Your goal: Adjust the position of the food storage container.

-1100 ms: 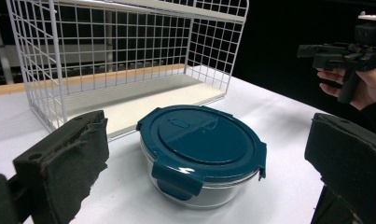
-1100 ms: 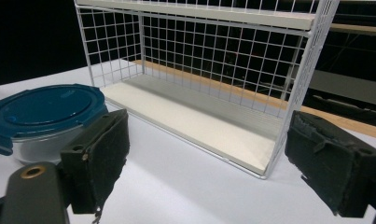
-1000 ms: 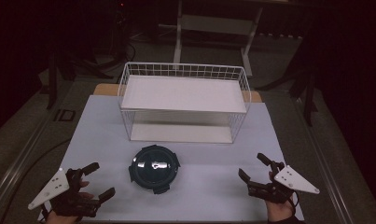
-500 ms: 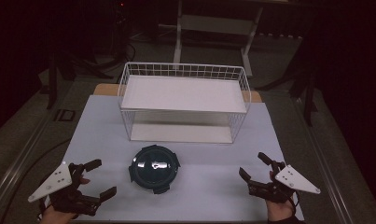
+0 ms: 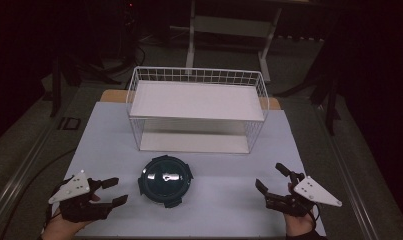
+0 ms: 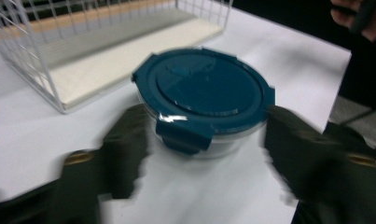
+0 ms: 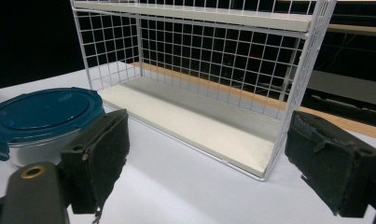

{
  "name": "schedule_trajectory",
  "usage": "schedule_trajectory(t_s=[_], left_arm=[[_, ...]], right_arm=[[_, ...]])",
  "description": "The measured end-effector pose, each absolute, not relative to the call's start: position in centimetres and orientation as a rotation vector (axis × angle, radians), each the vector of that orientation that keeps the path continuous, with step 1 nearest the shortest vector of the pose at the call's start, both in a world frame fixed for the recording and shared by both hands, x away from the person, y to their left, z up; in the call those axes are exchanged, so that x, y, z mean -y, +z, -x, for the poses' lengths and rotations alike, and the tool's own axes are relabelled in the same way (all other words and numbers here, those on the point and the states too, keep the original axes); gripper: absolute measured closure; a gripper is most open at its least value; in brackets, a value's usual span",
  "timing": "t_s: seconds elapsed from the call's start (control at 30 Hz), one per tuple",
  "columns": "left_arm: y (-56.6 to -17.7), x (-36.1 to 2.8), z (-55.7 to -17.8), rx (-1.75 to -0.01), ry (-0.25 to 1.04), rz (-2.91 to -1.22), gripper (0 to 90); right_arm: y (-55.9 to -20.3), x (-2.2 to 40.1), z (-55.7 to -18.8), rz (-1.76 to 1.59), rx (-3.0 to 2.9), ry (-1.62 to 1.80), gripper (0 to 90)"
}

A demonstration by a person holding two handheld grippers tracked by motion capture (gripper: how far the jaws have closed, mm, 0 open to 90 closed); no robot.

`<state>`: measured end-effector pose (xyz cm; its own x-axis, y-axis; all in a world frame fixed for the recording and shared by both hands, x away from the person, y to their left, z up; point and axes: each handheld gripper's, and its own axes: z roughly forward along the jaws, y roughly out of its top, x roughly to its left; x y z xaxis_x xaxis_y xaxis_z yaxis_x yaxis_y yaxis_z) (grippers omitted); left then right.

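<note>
We log: left gripper [image 5: 111, 191] shifted slightly toward the lidded container [image 5: 165, 180], jaws apart; right gripper [image 5: 275, 185] unchanged, apart; approach likely beginning.

A round container [image 5: 165, 180] with a dark teal lid stands upright on the white table, closed, the clips folded down over its clear body. It sits just ahead of the left gripper [image 5: 113, 191], between the wide-apart jaws but not touching them. The white wire rack [image 5: 197, 107] stands behind it, with two flat shelves, both bare.
</note>
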<state>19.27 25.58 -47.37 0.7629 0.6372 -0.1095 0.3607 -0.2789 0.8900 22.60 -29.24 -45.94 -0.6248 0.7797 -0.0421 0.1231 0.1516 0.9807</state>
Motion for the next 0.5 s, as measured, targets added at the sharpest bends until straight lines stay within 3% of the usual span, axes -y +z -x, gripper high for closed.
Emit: schedule_trajectory(t_s=[0.07, 0.23, 0.43, 0.5], left_arm=[[-47.9, -25.4, -19.6, -0.762, 0.310, -1.928, 49.5], [-49.3, -24.7, -20.6, -0.783, 0.273, -2.010, 66.8], [-50.6, -24.0, -21.8, -0.807, 0.255, -2.073, 77.3], [-50.8, -23.8, -22.1, -0.809, 0.252, -2.079, 84.9]], right_arm=[[-46.0, 29.2, -22.6, -0.860, -1.872, 1.513, 13.9], [-46.0, 29.2, -22.6, -0.855, -1.879, 1.508, 13.8], [-46.0, 29.3, -22.6, -0.858, -1.879, 1.511, 13.8], [-46.1, 29.3, -22.6, -0.855, -1.883, 1.513, 13.9]])
